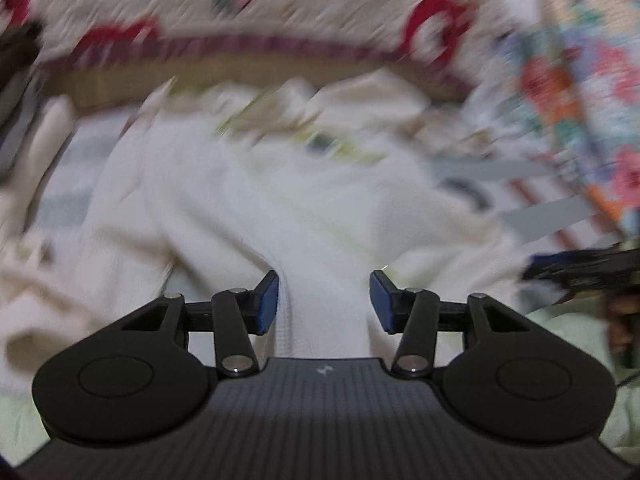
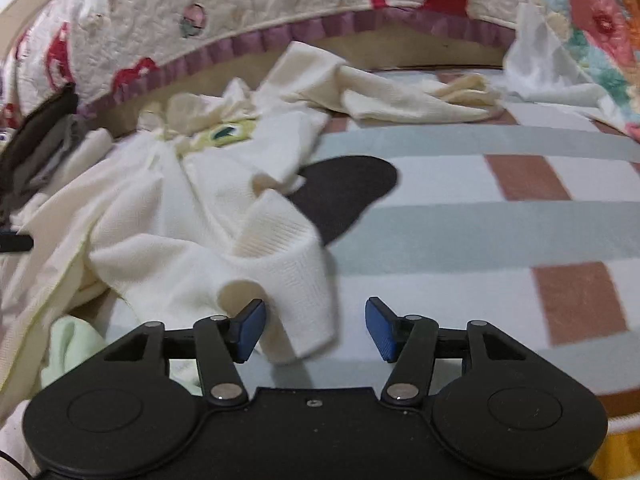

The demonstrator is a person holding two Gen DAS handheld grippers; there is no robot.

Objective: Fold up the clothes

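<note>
The knit garment (image 2: 192, 216) is cream-white, with a green-and-yellow patch near its collar; the bedsheet (image 2: 480, 216) carries pale grey-blue and white stripes with brown rectangles and a black oval; the quilt (image 2: 240, 4) is off-white with red motifs and a mauve border; gripper pads (image 2: 250, 332) are blue.

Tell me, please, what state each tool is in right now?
Left tool: open, white knit garment between its pads, not gripped.
Right tool: open, the garment's cuff between its pads.

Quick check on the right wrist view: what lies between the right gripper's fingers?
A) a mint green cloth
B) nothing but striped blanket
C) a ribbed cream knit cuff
C: the cream knit garment's ribbed cuff hangs between the right gripper fingers, not yet pinched.
</note>
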